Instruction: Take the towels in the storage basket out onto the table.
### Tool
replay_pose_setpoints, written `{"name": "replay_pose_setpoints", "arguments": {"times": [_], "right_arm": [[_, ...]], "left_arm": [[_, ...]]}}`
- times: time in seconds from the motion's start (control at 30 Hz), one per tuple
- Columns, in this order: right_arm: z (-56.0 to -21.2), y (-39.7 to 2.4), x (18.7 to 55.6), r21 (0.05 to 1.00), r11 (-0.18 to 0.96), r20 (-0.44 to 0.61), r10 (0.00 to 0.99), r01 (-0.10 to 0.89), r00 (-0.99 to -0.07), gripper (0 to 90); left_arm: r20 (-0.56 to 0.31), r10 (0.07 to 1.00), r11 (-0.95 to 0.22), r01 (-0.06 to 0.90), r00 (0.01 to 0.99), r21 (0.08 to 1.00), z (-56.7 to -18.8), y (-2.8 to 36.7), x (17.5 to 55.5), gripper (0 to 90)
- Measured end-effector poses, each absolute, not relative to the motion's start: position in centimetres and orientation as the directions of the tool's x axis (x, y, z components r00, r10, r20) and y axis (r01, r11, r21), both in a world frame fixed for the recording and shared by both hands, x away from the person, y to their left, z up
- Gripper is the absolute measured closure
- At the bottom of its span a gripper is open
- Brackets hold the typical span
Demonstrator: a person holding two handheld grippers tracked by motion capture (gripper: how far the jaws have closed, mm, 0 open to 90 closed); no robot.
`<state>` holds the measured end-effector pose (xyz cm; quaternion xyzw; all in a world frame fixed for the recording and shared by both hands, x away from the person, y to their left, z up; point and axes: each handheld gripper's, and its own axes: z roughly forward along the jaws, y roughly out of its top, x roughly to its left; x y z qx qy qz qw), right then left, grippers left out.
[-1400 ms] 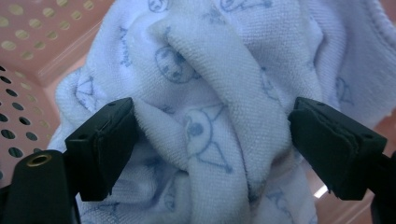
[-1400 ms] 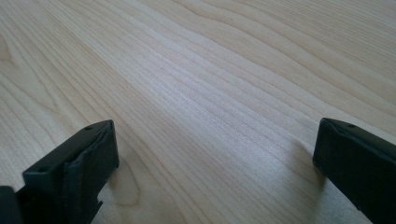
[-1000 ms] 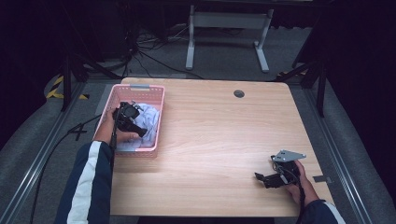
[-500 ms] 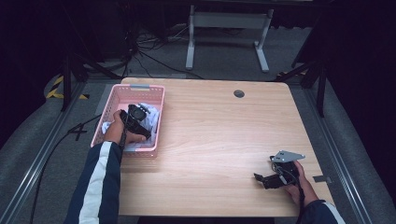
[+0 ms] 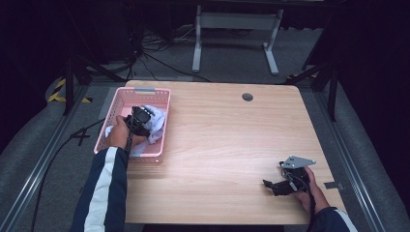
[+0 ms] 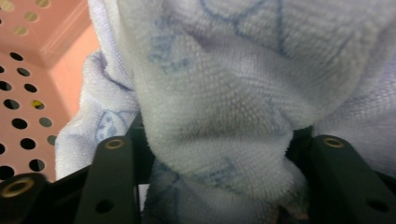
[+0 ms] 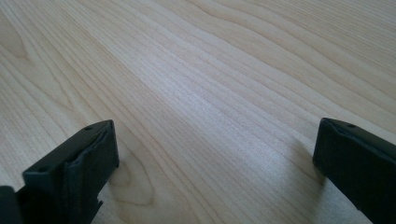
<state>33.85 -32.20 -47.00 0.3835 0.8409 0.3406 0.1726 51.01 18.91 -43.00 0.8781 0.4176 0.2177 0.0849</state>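
While my left gripper (image 6: 212, 186) sits down in the pink basket (image 5: 116, 104), a fold of white towel (image 6: 224, 93) bulges between its jaws, gripped but not lifted out; my right gripper (image 7: 215, 154) waits wide, nothing between its jaws but bare table (image 7: 224, 70)

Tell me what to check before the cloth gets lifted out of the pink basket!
1. White terry cloth with blue print sits between the left gripper jaws: ok.
2. Jaws fully pinched on the cloth: cannot tell.
3. Cloth free of the pink perforated plastic basket: cannot tell; it is bunched against the wall.
4. Right gripper open, holding nothing, away from the basket: ok.
5. Bare space on the light wooden table to lay the cloth: ok.
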Motion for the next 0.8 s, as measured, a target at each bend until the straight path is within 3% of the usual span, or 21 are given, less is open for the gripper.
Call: {"name": "replay_pose_setpoints", "arguments": {"times": [0.17,0.33,0.8], "right_arm": [[-47.0,-32.3,33.9,0.705,0.479,-0.033,0.759,0.523,-0.651,0.5],[-47.0,-32.4,33.9,0.706,0.479,-0.034,0.759,0.522,-0.651,0.5],[-47.0,-33.3,34.0,0.708,0.47,-0.035,0.768,0.527,-0.639,0.5]], "left_arm": [[0.323,0.784,-0.62,0.691,0.53,0.371,-42.7,19.3,50.8,55.1],[0.295,0.827,-0.561,0.674,0.478,0.481,-41.2,20.7,50.0,56.5],[0.233,0.854,-0.492,0.577,0.466,0.652,-37.1,22.5,46.9,57.3]]}}
